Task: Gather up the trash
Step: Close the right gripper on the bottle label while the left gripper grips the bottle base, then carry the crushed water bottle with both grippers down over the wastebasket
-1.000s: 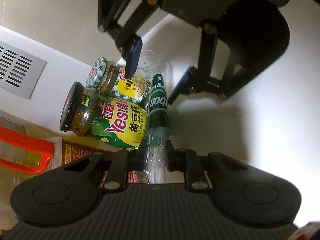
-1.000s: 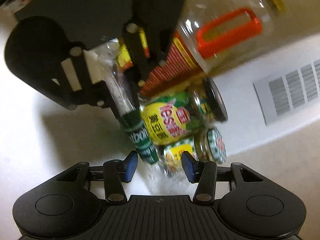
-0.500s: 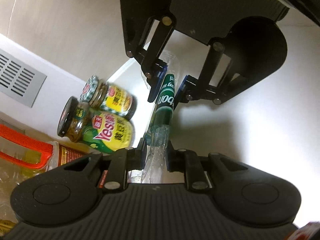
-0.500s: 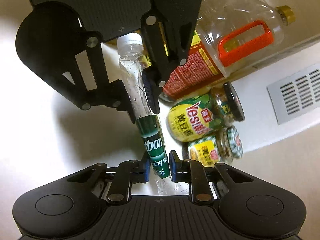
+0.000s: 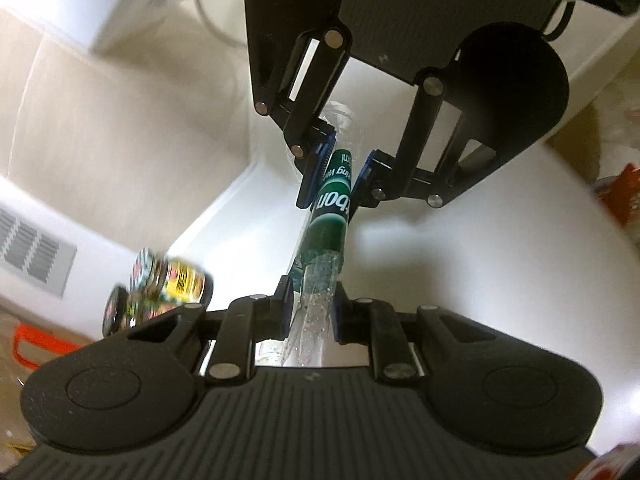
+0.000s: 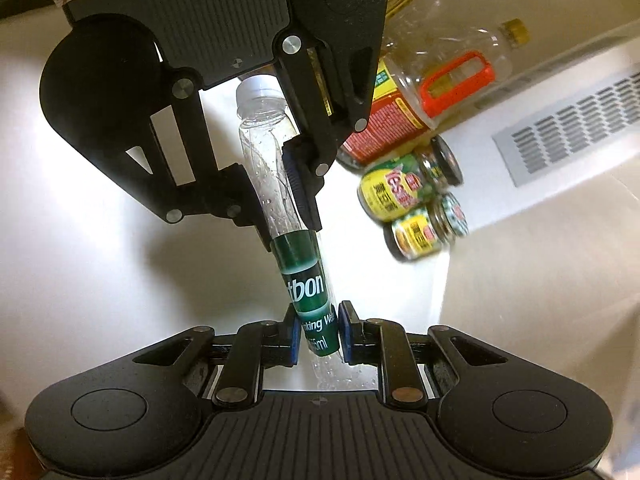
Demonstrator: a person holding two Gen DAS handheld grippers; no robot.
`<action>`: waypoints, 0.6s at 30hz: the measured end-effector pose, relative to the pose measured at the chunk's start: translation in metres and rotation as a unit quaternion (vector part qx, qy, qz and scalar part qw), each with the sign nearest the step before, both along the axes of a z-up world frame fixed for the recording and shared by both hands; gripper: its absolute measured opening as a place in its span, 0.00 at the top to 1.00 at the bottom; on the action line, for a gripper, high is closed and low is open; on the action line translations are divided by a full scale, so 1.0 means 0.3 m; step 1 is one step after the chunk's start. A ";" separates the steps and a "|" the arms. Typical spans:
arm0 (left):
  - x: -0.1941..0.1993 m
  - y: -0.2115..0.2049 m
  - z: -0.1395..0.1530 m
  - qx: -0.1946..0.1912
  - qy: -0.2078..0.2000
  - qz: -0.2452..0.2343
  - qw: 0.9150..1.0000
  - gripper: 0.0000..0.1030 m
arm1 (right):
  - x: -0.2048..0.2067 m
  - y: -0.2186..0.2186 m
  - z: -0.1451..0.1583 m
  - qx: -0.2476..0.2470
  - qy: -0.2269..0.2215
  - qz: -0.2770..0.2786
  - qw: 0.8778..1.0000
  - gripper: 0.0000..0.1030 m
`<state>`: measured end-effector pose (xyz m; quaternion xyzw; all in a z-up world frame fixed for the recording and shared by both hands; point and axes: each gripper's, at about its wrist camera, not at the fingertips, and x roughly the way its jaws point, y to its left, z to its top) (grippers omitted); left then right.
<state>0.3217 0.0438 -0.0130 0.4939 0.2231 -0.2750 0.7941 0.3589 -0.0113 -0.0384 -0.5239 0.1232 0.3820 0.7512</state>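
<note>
A crushed, clear plastic water bottle with a dark green label and a white cap (image 6: 298, 256) hangs between the two hand-held grippers, clear of the white tabletop (image 6: 100, 280) below. The left gripper (image 5: 310, 312) is clenched on the bare, flattened upper part of the bottle, just below the cap end. The right gripper (image 6: 319, 334) is clamped on the green-labelled lower part, its blue pads (image 6: 345, 332) pressing the label from both sides. The two grippers face each other along the bottle, which runs as a slanted bar from one to the other.

Well apart from the bottle, near the white raised edge with a grey slotted vent (image 6: 568, 136), lie two glass jars with yellow labels: a larger one with a black lid (image 6: 404, 190) and a smaller one with a chequered lid (image 6: 428, 228), side by side. Behind them lies a big clear plastic jug with an orange handle and a red label (image 6: 432, 88).

The step in hand looks like carrying the first piece of trash away from the heap, gripped at both ends. No bin or bag shows in either view, so where it should go cannot be told. The next move calls for keeping both grips firm while swinging the bottle toward a collection point, then letting go with both together so that it drops cleanly. The jars and jug are left to collect
</note>
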 end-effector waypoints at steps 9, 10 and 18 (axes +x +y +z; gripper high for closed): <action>-0.280 -0.186 0.055 0.005 -0.011 -0.005 1.000 0.83 | -0.293 -0.143 0.049 0.005 -0.001 -0.010 1.000 0.80; -0.312 -0.212 0.057 0.006 -0.010 0.001 1.000 0.83 | -0.329 -0.168 0.051 0.006 -0.001 -0.004 1.000 0.80; -0.574 -0.415 0.051 0.013 0.010 0.036 0.999 0.83 | -0.591 -0.352 0.021 0.005 0.019 0.038 0.999 0.80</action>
